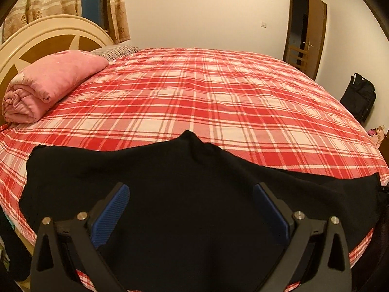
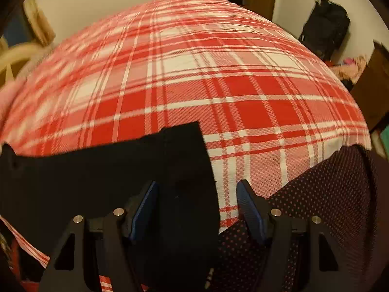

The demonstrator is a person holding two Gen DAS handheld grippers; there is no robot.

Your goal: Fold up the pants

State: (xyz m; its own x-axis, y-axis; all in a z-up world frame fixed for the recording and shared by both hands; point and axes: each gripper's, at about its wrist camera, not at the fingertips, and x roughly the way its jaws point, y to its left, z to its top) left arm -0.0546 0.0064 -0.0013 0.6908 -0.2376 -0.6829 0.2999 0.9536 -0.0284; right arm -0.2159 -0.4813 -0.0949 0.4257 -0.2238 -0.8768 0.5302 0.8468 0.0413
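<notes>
Black pants (image 1: 170,182) lie spread on plaid bedsheet (image 1: 206,92).

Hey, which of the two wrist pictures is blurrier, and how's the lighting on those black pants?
Right wrist view: motion blur smears the plaid sheet toward the left edge. Left wrist view: sharp, but fisheye bends the bed's far edge. Both views: warm, dim light; the black pants show almost no folds or detail.

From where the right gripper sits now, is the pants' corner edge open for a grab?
Probably yes. The right gripper is open, the black pants edge lies between its fingers on the plaid sheet, and nothing covers it.
</notes>
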